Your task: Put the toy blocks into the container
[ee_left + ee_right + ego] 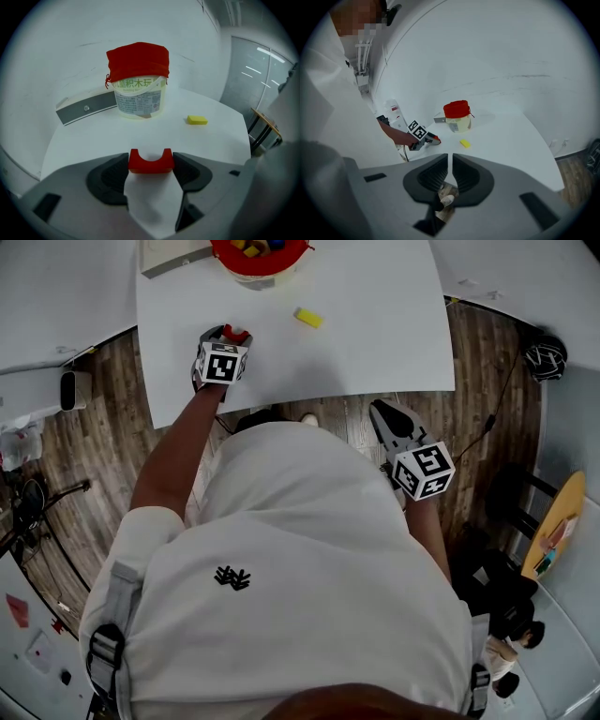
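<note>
A red arch block (151,164) sits on the white table (375,352) between the jaws of my left gripper (151,158), and both pads touch its sides. In the head view that gripper (234,335) is near the table's front left. A yellow block (197,120) (308,317) lies loose to the right. The container (139,89) (260,259), a pale tub lined with a red bag, stands at the table's far side with several blocks inside. My right gripper (386,413) (450,164) hangs off the table's front edge over the floor, jaws together and empty.
A flat grey box (86,108) (173,254) lies left of the container. The person's body fills the head view's lower half. A round wooden table (558,521) and a black object (546,357) stand on the wood floor at the right.
</note>
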`<act>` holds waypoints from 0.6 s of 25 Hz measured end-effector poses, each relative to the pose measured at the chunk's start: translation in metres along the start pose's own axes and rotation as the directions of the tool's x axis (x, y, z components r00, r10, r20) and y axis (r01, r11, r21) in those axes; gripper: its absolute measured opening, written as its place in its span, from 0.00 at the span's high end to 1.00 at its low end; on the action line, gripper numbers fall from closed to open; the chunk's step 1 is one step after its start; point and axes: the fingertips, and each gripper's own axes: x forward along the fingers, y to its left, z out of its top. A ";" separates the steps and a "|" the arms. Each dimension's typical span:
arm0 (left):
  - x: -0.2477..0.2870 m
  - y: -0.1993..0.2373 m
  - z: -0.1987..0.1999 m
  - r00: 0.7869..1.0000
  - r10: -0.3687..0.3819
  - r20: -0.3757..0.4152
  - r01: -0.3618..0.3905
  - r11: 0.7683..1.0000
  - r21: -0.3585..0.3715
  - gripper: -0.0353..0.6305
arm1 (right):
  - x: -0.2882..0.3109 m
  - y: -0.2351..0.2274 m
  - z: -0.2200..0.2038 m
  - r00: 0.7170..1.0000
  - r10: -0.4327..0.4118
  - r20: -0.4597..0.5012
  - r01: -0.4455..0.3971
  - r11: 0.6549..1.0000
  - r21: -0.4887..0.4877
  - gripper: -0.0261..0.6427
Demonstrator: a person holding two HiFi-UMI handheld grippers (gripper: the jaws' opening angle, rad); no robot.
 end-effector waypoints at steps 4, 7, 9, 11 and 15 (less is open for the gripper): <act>-0.003 0.001 0.001 0.999 -0.036 0.007 0.036 0.999 -0.005 0.50 | 0.009 0.009 0.004 1.000 -0.008 -0.002 0.008 1.000 0.006 0.91; -0.009 0.002 0.006 0.998 -0.058 0.026 0.058 0.998 0.010 0.50 | 0.014 0.016 0.008 1.000 -0.013 0.004 0.013 1.000 0.012 0.91; -0.016 0.001 0.011 0.997 -0.077 0.030 0.077 0.997 0.026 0.50 | 0.018 0.020 0.011 1.000 -0.016 0.008 0.016 1.000 0.017 0.91; -0.024 -0.002 0.017 0.994 -0.103 0.040 0.101 0.994 0.044 0.50 | 0.021 0.024 0.012 1.000 -0.019 0.012 0.019 1.000 0.019 0.91; -0.052 -0.003 0.040 0.984 -0.154 0.088 0.146 0.985 0.086 0.50 | 0.029 0.031 0.012 0.999 -0.024 0.022 0.023 0.999 0.029 0.91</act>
